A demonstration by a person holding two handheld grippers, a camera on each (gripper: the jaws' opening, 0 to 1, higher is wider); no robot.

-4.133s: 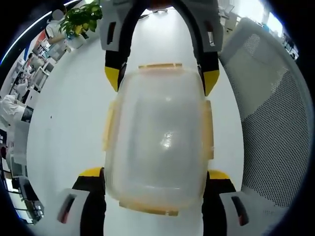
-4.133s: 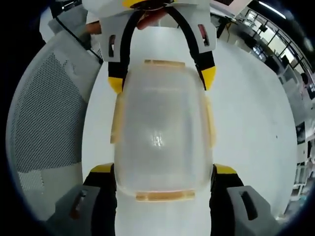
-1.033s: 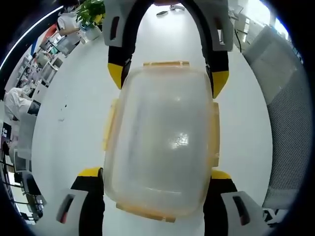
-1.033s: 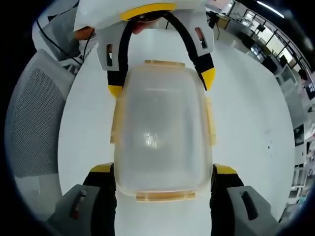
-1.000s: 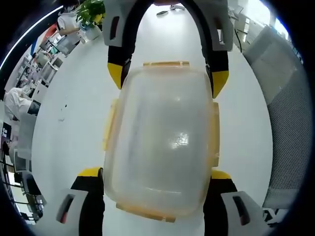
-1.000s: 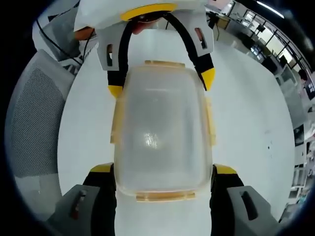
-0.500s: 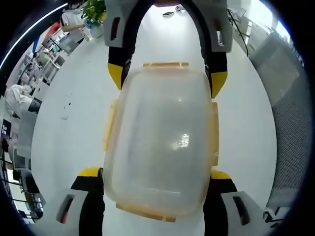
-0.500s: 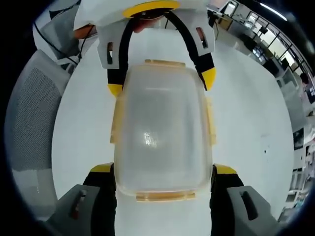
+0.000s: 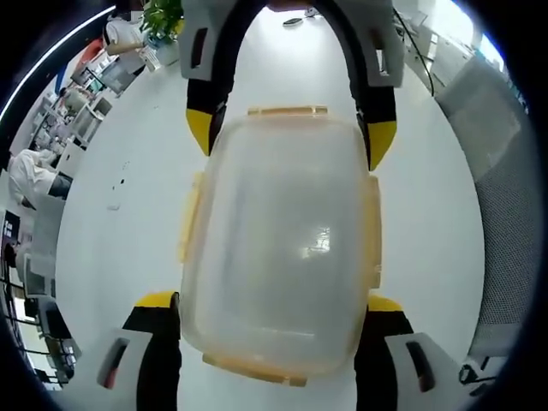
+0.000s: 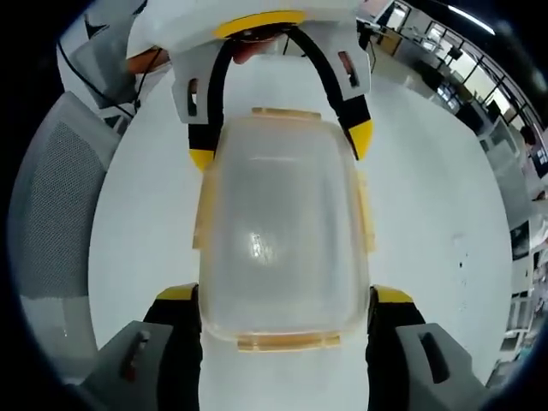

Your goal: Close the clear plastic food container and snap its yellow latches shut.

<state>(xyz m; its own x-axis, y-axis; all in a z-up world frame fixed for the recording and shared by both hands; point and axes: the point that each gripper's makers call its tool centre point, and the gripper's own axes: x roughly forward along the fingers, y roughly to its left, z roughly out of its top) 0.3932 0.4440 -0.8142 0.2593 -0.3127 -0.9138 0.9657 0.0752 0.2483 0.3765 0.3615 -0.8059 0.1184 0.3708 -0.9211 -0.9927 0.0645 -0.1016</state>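
Observation:
The clear plastic food container (image 9: 282,248) hangs over the white table with its lid on, gripped at both ends. Pale yellow latches (image 9: 188,218) run along its sides and ends; I cannot tell whether they are snapped down. My left gripper (image 9: 272,301) clamps the near end in the left gripper view, its yellow-tipped jaws pressed against both sides. My right gripper (image 9: 289,137) clamps the far end there. In the right gripper view the container (image 10: 282,231) sits between my right gripper (image 10: 287,295) below and my left gripper (image 10: 278,145) above.
A white table (image 9: 128,257) lies beneath. A grey mesh chair (image 9: 505,197) stands beside it, also the chair (image 10: 51,223) in the right gripper view. A potted plant (image 9: 163,13) and office desks (image 9: 77,103) are beyond the table's far side.
Both grippers keep their hold on the container. The background has drifted slightly, so both hands and the container have shifted together over the table.

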